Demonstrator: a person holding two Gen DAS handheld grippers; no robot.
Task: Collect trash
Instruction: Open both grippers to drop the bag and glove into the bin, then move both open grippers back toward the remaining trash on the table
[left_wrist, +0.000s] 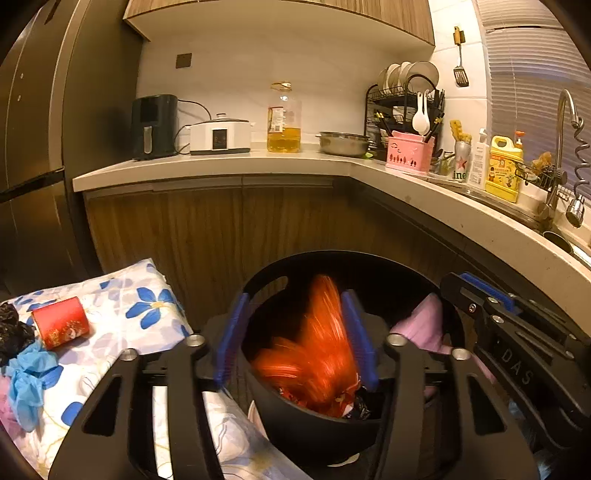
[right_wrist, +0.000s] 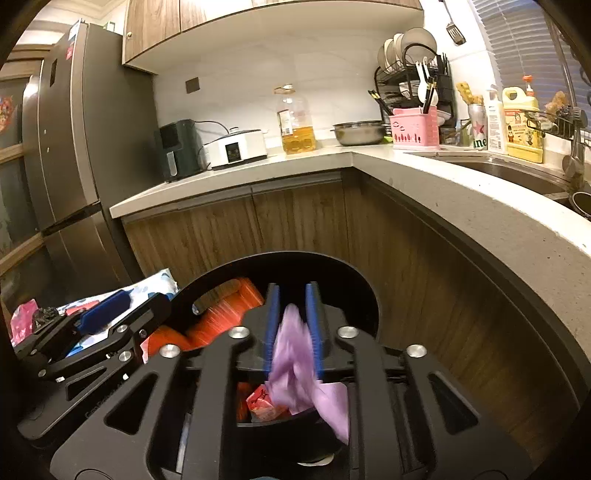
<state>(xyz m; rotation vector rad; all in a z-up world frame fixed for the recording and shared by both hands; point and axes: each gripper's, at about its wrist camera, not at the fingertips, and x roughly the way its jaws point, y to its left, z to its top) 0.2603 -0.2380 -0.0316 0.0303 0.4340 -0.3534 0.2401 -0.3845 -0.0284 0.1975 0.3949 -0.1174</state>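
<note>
A black trash bin (left_wrist: 288, 417) stands below both grippers, with wrappers inside. My left gripper (left_wrist: 295, 332) is open above the bin, and a blurred orange wrapper (left_wrist: 317, 347) drops between its blue pads into the bin. My right gripper (right_wrist: 291, 328) is shut on a pink plastic bag (right_wrist: 299, 369) that hangs over the bin (right_wrist: 332, 273). The right gripper also shows in the left wrist view (left_wrist: 491, 314) with the pink bag (left_wrist: 424, 325). On the floral cloth (left_wrist: 110, 314) lie a red can (left_wrist: 61, 323), a blue glove (left_wrist: 26, 380) and a black crumpled bag (left_wrist: 11, 328).
The L-shaped kitchen counter (left_wrist: 221, 166) curves around behind and to the right, with wooden cabinets (left_wrist: 221, 229) below. An air fryer (left_wrist: 153, 125), cooker, oil bottle (left_wrist: 283, 122), metal bowl, dish rack and sink with faucet (left_wrist: 565, 147) stand on it. A fridge (right_wrist: 62, 147) stands at left.
</note>
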